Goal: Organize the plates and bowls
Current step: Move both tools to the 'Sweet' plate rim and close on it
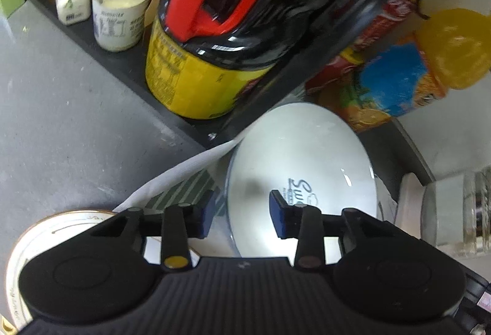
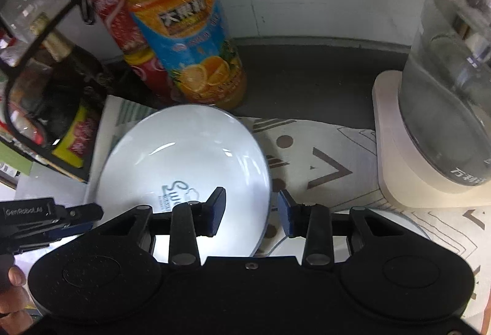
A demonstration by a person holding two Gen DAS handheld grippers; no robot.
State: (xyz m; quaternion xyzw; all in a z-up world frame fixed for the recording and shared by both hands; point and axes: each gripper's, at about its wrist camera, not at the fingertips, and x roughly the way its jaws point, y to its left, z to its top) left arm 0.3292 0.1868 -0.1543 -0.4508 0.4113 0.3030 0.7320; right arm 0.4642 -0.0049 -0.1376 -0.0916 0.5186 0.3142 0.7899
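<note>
Lying flat on the patterned grey-and-white cloth mat (image 2: 325, 157) over the grey counter (image 1: 61, 107), the round white glazed plate w/ dark printed lettering (image 2: 184, 163) sits directly ahead of both tools. It's round, so no long axis to speak of; what matters is which rim faces which tool.

Right tool (image 2: 252, 212): spread wide, nothing held. Its inner finger hangs over the plate's near-right part, its outer finger just outside the rim over the mat, so the jaws look to straddle the right edge. Whether either pad touches the glaze, can't tell.

Left tool (image 1: 242, 213): also spread, empty. One finger over the plate's near-left area by the lettering, the other off the rim above the striped mat. It straddles the left edge in the same way.

Both seem about equally near; my read is a two-sided rim grasp w/ each tool closing on its own edge.

Smaller bits: a second white plate w/ gold rim line (image 1: 46, 230) lies just beside, lower left under the left tool. Another pale dish edge (image 2: 396, 218) shows below the right tool, near the big plate. Tall orange juice bottle w/ blue label (image 2: 187, 37) stands right behind the plate's far rim, so a lift should stay low or pull toward the person.
</note>
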